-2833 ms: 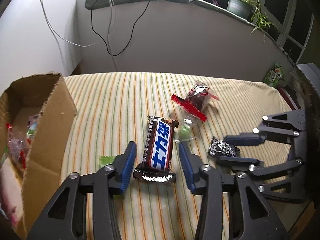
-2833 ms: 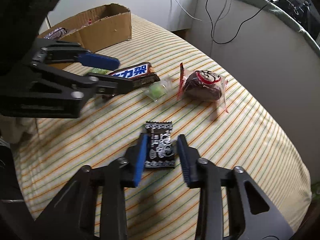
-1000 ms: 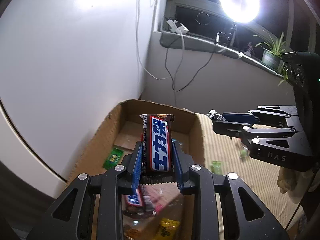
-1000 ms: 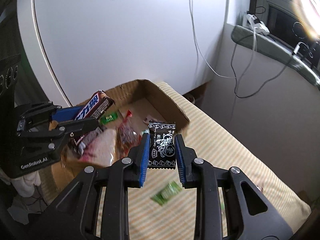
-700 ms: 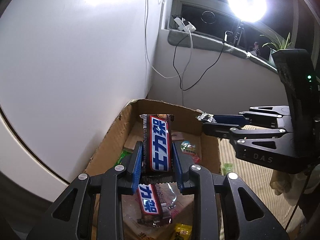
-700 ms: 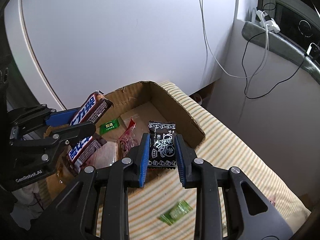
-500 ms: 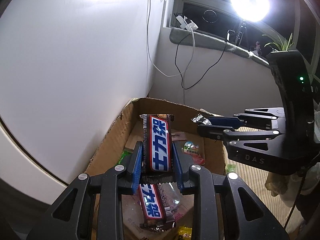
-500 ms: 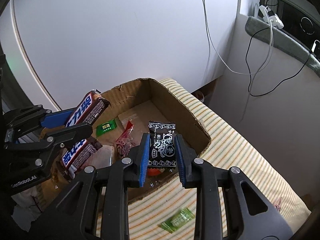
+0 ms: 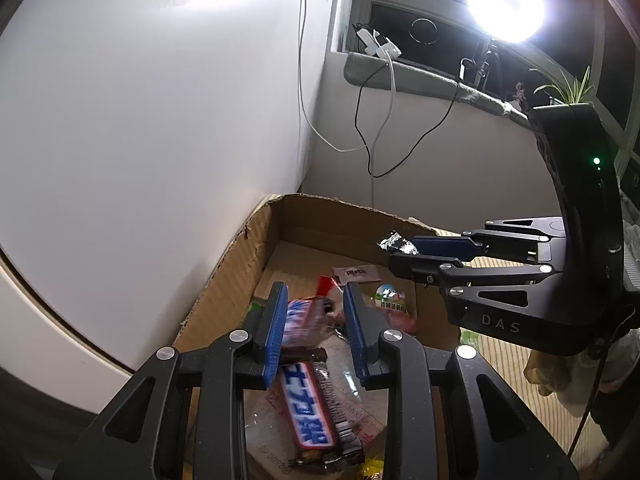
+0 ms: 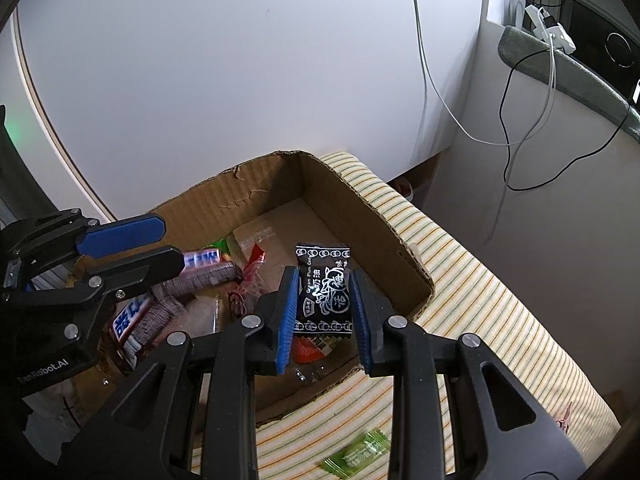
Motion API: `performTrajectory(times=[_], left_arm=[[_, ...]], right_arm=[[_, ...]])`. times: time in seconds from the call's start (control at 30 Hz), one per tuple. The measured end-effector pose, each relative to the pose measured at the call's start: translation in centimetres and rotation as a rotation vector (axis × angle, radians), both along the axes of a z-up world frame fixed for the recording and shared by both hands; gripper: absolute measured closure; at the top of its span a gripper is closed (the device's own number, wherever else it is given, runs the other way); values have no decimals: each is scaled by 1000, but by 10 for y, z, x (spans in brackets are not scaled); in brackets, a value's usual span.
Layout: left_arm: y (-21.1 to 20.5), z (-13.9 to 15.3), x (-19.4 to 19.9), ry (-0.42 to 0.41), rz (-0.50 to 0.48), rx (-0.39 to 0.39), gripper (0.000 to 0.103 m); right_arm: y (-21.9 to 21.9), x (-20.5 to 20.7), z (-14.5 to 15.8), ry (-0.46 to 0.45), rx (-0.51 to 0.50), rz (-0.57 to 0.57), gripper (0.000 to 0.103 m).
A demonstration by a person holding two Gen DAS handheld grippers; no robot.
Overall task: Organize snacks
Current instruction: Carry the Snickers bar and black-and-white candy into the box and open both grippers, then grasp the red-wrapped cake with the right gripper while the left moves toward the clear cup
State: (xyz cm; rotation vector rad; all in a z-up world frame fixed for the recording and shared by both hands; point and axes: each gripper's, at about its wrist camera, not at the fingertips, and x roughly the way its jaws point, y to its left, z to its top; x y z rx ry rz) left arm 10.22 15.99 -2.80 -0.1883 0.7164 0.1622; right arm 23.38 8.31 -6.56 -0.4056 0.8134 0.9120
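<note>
An open cardboard box [image 9: 256, 240] [image 10: 360, 200] holds several snacks, among them a Snickers bar [image 9: 312, 412] [image 10: 128, 320]. My left gripper [image 9: 316, 292] [image 10: 170, 240] hangs over the box. A second Snickers bar [image 9: 304, 320] [image 10: 208, 270] is blurred and tilted low between its pads, and it looks loose in the jaws. My right gripper [image 10: 324, 274] [image 9: 404, 250] is shut on a black plum candy packet [image 10: 324, 292] above the box's near right corner. In the left wrist view only the packet's foil end [image 9: 394, 240] shows.
The box stands against a white wall on a striped cloth [image 10: 460, 300]. A green candy [image 10: 356, 456] [image 9: 466, 336] lies on the cloth outside the box. Cables hang from a window ledge [image 9: 420, 80] behind. A bright lamp [image 9: 504, 0] shines at the top right.
The Snickers bar that stood upright in my left jaws has tipped and dropped toward the box. My right gripper has carried the black packet in over the box.
</note>
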Motion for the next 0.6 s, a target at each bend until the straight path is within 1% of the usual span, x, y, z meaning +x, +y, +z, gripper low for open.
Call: performTrajectory(times=[0.07,0.13,0.2,0.27,0.3,0.33,0.37,0.4,0.47,0.5,0.57,0.6], left_arm=[[-1,1,-1,0,0,3,76],[-1,1,-1,1,2,7,76],[-1,2,-2,1,4,9,74],[-2,2,-2,0,4,12,74],[-2,3,-3,-2,5,14,73],[-2,4,-4,-3,5,15,70],[-3,5,-5,-5,8,18,62],[-3,6,-6,-8,9,20,58],[-4,8,-7,-11,10,22,56],[-5,9,-9,-14,10,25,52],[-7,12,-12,-20,12,32,46],[-8,14,-13,-23,12,33,46]], right_arm=[[-1,0,0,2,1,2,76],[-1,-1,1,-4,-2,0,72],[-3,-1,3,-13,-1,-7,54],[-7,-2,6,-33,4,-18,47],[-9,-2,8,-37,8,-21,45],[-10,-2,9,-39,9,-23,44],[-12,-3,12,-45,12,-28,38],[-14,-3,13,-51,13,-30,32],[-19,-4,17,-66,19,-39,25],[-21,-5,19,-71,21,-46,21],[-25,-5,22,-80,22,-60,18],[-28,-5,24,-84,25,-67,18]])
